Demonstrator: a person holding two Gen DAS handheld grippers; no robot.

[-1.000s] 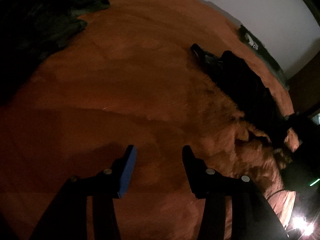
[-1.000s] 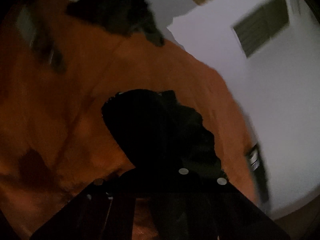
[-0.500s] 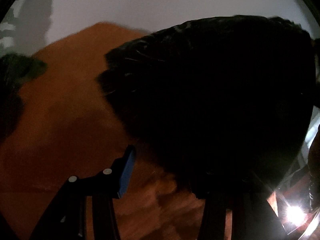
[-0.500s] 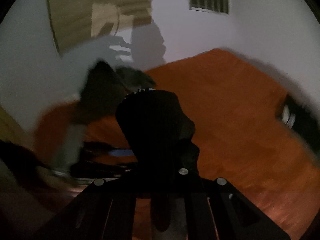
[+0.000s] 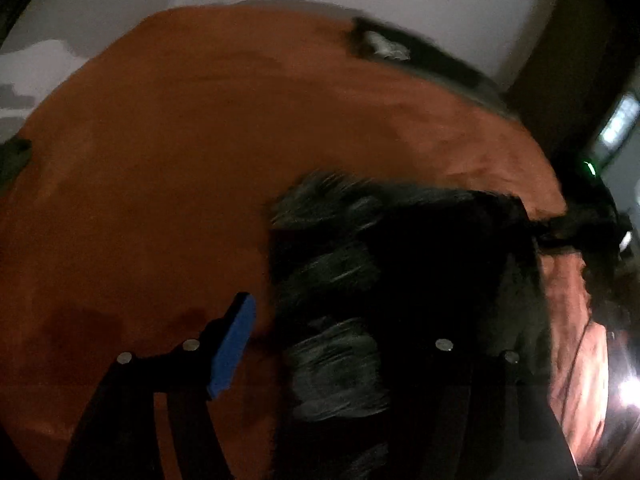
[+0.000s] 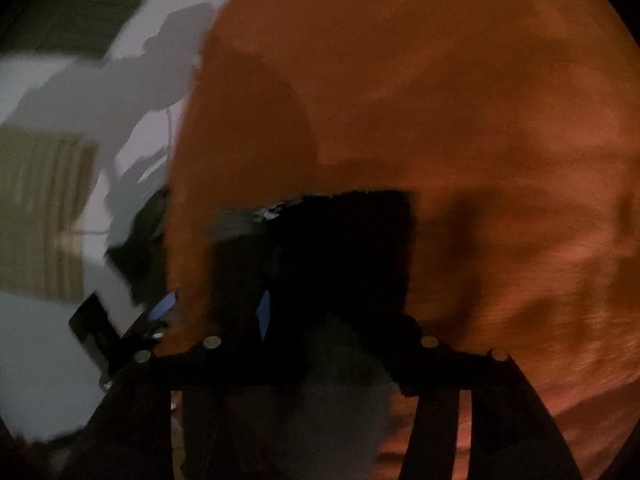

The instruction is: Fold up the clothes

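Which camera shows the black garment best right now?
Left wrist: the black garment lies crumpled on the orange blanket, its edges visible. Right wrist shows only a dark blurred mass between the opening jaws.

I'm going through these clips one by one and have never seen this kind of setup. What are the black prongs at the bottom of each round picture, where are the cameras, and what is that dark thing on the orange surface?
No robot here: a person carries a two-finger gripper in each hand, with a fisheye camera on each looking forward along its fingers. That is why both pictures are round and the prongs poke in from the bottom.

One picture is from the left gripper; its blue pad is on the left finger. The other is from the right gripper.

The orange surface is a fuzzy blanket. The dark thing is a black garment, blurred by motion, lying on it in front of both grippers.

Both sets of fingers are opening. In the left view the garment sits between the fingers, apart from the blue pad. In the right view it also lies between them, but it is too dark to tell if it is gripped.
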